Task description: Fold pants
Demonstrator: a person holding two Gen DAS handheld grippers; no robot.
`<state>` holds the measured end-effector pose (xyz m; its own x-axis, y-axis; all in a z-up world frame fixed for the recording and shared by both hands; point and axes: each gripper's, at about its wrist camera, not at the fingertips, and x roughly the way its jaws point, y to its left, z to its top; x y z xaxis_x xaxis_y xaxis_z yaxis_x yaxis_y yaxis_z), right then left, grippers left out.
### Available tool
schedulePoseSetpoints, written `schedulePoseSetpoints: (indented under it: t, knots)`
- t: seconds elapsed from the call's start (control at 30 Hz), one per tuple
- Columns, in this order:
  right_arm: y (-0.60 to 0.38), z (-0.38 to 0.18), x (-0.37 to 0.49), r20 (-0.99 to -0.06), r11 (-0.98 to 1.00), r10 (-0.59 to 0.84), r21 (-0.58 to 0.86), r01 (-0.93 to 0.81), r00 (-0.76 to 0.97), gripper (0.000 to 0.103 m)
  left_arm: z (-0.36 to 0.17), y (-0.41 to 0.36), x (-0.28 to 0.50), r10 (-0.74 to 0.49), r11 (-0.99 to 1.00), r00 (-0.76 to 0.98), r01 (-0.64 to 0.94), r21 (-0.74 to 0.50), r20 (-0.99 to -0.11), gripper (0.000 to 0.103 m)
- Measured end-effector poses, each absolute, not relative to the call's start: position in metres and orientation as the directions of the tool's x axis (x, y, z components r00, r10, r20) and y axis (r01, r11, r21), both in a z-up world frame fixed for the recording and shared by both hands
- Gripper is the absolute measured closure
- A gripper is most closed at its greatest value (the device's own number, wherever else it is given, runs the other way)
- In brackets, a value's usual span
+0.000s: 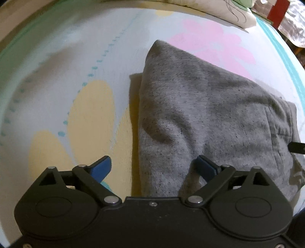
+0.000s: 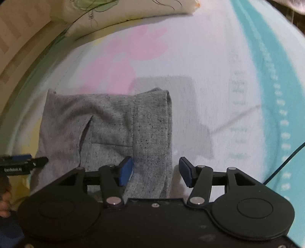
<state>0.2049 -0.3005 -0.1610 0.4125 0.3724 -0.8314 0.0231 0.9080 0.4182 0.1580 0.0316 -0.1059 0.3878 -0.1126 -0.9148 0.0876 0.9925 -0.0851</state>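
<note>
The grey pants (image 1: pixel 209 106) lie folded into a compact bundle on the bed sheet (image 1: pixel 72 63). My left gripper (image 1: pixel 154 167) is open, its jaws wide apart over the bundle's near left edge, holding nothing. In the right wrist view the pants (image 2: pixel 114 122) show the waistband and a pocket slit. My right gripper (image 2: pixel 155 170) is open over the bundle's near right edge, empty. The left gripper's tip (image 2: pixel 22 162) shows at the left edge of the right wrist view; the right gripper's tip (image 1: pixel 297 146) shows at the right edge of the left wrist view.
The sheet is pale with pink (image 1: pixel 215 42) and yellow (image 1: pixel 91 114) flower prints and a teal border (image 2: pixel 270 63). A cream pillow (image 2: pixel 122 11) lies at the head of the bed. A red object (image 1: pixel 276 11) stands beyond the bed at top right.
</note>
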Motion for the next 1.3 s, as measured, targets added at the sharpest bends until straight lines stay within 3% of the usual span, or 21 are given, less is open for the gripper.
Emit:
schedulePoseSetpoints:
  t: [0.13, 0.33, 0.37, 0.4, 0.43, 0.47, 0.5, 0.53, 0.73, 1.0, 1.07, 1.13, 1.2, 1.3]
  knots:
    - [-0.307, -0.168, 0.212, -0.802, 0.876, 0.424, 0.481, 0.033, 0.420, 0.037, -0.117, 0.043, 0.169, -0.173, 0.985, 0.373, 0.048, -0.168, -0.911, 0.000]
    - [-0.295, -0.171, 0.221, -0.772, 0.867, 0.471, 0.494, -0.062, 0.428, 0.035, -0.120, 0.031, 0.180, -0.170, 0.985, 0.409, 0.065, -0.157, -0.897, 0.002]
    - [-0.293, -0.168, 0.224, -0.773, 0.870, 0.469, 0.489, -0.071, 0.427, 0.035, -0.118, 0.028, 0.179, -0.171, 0.985, 0.414, 0.076, -0.153, -0.894, 0.007]
    - [-0.292, -0.166, 0.224, -0.771, 0.872, 0.468, 0.482, -0.084, 0.431, 0.039, -0.114, 0.026, 0.177, -0.207, 0.978, 0.428, 0.112, -0.176, -0.880, 0.031]
    - [-0.291, -0.162, 0.221, -0.767, 0.872, 0.471, 0.481, -0.095, 0.437, 0.049, -0.110, 0.024, 0.176, -0.248, 0.968, 0.429, 0.144, -0.206, -0.869, 0.046]
    - [-0.291, -0.159, 0.218, -0.761, 0.871, 0.473, 0.480, -0.105, 0.445, 0.056, -0.105, 0.021, 0.174, -0.239, 0.970, 0.440, 0.142, -0.195, -0.865, 0.051]
    - [-0.290, -0.156, 0.216, -0.757, 0.872, 0.472, 0.477, -0.112, 0.452, 0.067, -0.100, 0.018, 0.172, -0.229, 0.973, 0.452, 0.145, -0.182, -0.862, 0.067]
    - [-0.289, -0.152, 0.215, -0.757, 0.877, 0.464, 0.464, -0.122, 0.459, 0.073, -0.095, 0.016, 0.168, -0.224, 0.974, 0.466, 0.149, -0.173, -0.856, 0.074]
    - [-0.267, -0.116, 0.204, -0.740, 0.917, 0.399, 0.327, -0.229, 0.541, 0.079, -0.061, 0.013, 0.155, -0.194, 0.980, 0.548, 0.138, -0.141, -0.814, 0.087]
    - [-0.242, -0.073, 0.255, -0.658, 0.903, 0.430, 0.310, -0.298, 0.618, 0.079, -0.026, 0.039, 0.197, -0.112, 0.994, 0.653, 0.074, -0.084, -0.749, 0.086]
    - [-0.231, -0.072, 0.278, -0.649, 0.899, 0.438, 0.322, -0.297, 0.622, 0.078, -0.032, 0.045, 0.212, -0.073, 0.997, 0.642, 0.041, -0.061, -0.763, 0.074]
    - [-0.224, -0.079, 0.301, -0.669, 0.911, 0.411, 0.322, -0.257, 0.620, 0.067, -0.045, 0.052, 0.229, 0.035, 0.999, 0.615, -0.035, 0.018, -0.788, 0.060]
    - [-0.215, -0.090, 0.319, -0.729, 0.948, 0.317, 0.265, -0.176, 0.606, 0.066, -0.055, 0.059, 0.233, 0.134, 0.990, 0.597, -0.108, 0.086, -0.791, 0.057]
    - [-0.211, -0.092, 0.319, -0.736, 0.971, 0.238, 0.190, -0.143, 0.634, 0.066, -0.062, 0.070, 0.229, 0.140, 0.986, 0.570, -0.158, 0.059, -0.809, 0.051]
